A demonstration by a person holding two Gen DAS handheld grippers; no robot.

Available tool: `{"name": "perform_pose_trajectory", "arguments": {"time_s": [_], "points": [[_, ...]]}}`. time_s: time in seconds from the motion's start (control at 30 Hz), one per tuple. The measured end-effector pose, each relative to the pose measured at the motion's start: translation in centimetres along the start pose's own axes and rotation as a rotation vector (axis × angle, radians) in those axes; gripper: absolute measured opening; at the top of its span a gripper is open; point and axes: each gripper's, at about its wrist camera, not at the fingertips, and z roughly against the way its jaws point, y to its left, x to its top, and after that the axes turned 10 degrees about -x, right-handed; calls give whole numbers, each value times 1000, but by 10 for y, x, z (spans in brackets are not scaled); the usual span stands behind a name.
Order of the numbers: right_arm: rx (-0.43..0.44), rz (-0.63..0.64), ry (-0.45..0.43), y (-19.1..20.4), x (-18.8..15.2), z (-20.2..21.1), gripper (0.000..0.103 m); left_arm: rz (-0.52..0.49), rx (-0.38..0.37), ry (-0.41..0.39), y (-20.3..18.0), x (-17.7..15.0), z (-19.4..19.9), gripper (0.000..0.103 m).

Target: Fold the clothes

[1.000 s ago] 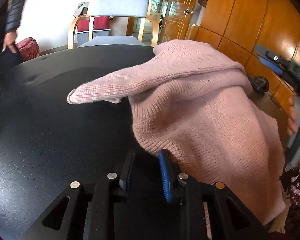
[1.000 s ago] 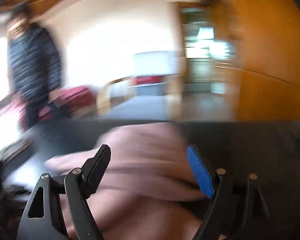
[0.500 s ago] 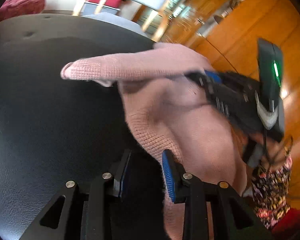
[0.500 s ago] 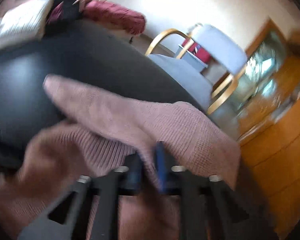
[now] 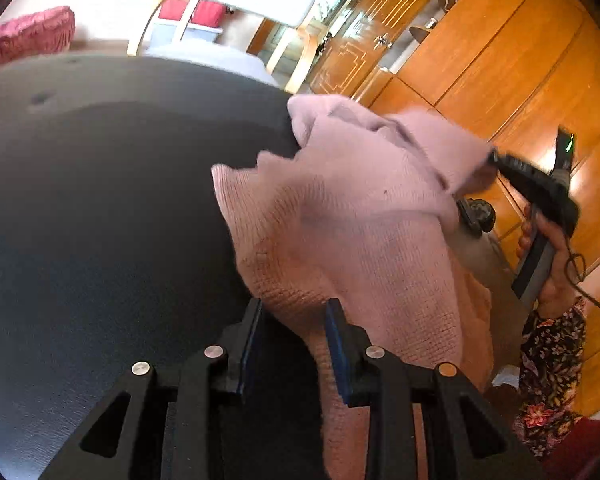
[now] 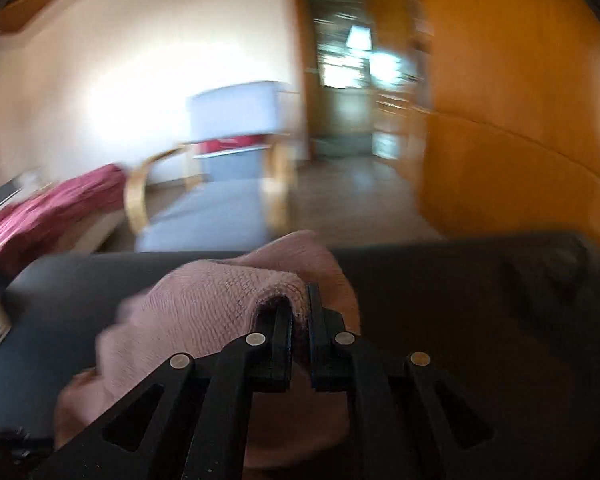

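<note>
Sweater (image 5: 364,216) is lying bunched at the right edge of the dark surface (image 5: 100,208), partly hanging off it. Left gripper (image 5: 294,344) is sitting at its near hem, fingers narrowly parted, knit lying between them. Right gripper (image 6: 299,320) is pinching a fold, lifting it rightward off the surface.

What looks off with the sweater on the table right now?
The pink sweater is bunched near the black table's right edge, part hanging over it. The right tool pinches a fold; the left tool sits open around the hem.
</note>
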Motion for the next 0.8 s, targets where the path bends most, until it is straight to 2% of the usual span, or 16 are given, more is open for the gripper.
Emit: {"name": "perform_pose_trajectory", "arguments": {"time_s": [0.17, 0.23, 0.3, 0.33, 0.37, 0.43, 0.47, 0.53, 0.6, 0.63, 0.7, 0.77, 0.8], "points": [[-143, -218, 77, -80, 5, -20, 13, -18, -18, 8, 0, -4, -3, 30], [-55, -224, -13, -78, -9, 0, 14, -14, -37, 16, 3, -7, -7, 32], [44, -40, -143, -37, -12, 23, 31, -26, -31, 21, -2, -9, -13, 34], [107, 69, -196, -13, -14, 34, 58, -33, -27, 24, -5, -9, -17, 37], [184, 176, -213, 11, -19, 41, 78, -40, -22, 27, -8, -10, -20, 38], [303, 383, -218, 62, -32, 52, 78, -54, -12, 32, -14, -12, -27, 42], [320, 461, -220, 84, -39, 54, 78, -59, -21, 47, -17, -14, -29, 42], [278, 608, -237, 121, -51, 50, 78, -84, -13, 63, -23, -17, -31, 45], [235, 670, -224, 133, -57, 36, 78, -116, 10, 71, -28, -18, -34, 47], [225, 685, -205, 137, -59, 28, 78, -132, 21, 74, -31, -18, -36, 47], [260, 646, -122, 138, -58, 13, 76, -149, 48, 71, -33, -16, -39, 47], [337, 542, -40, 132, -52, 14, 52, -163, 76, 66, -34, -12, -43, 45], [354, 495, -30, 128, -50, 13, 49, -170, 90, 63, -35, -11, -45, 33]]}}
